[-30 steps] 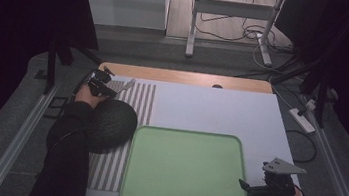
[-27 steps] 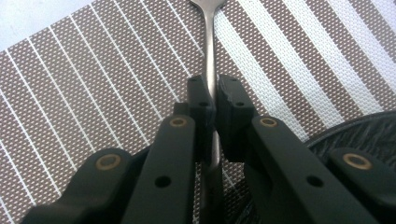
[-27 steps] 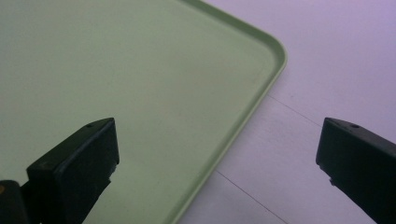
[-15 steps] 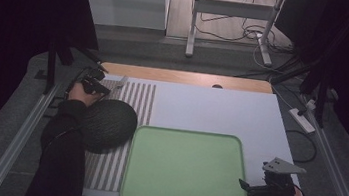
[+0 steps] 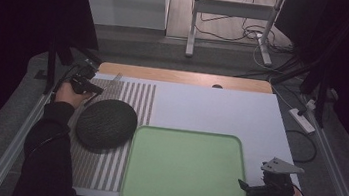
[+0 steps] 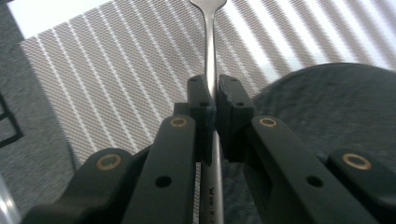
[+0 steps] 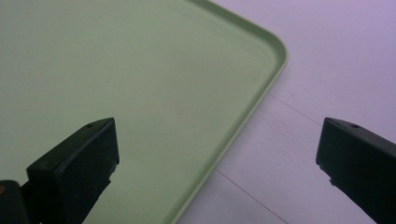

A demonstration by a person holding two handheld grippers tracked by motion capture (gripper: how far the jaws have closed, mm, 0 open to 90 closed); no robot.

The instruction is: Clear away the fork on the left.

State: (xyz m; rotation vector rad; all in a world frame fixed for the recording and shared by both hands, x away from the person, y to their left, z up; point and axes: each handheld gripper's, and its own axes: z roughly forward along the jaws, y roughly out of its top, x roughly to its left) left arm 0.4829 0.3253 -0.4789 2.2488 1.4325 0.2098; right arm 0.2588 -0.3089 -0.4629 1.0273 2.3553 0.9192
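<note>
My left gripper is at the back left of the table, shut on the handle of a silver metal utensil. In the left gripper view the thin handle runs up between the closed pads over the striped placemat. A dark round plate lies on the mat just in front of that hand. My right gripper hovers open at the near right corner of the green tray, with nothing between its jaws. That tray's rim passes under the open right gripper.
The grey-and-white striped placemat covers the table's left part, and the white tabletop lies beyond the tray. A wooden strip edges the far side. A power strip lies off the right edge. Metal rails flank the table.
My left hand has drawn leftward and slightly up with the utensil in its jaws. The right hand and gripper have stayed put.
</note>
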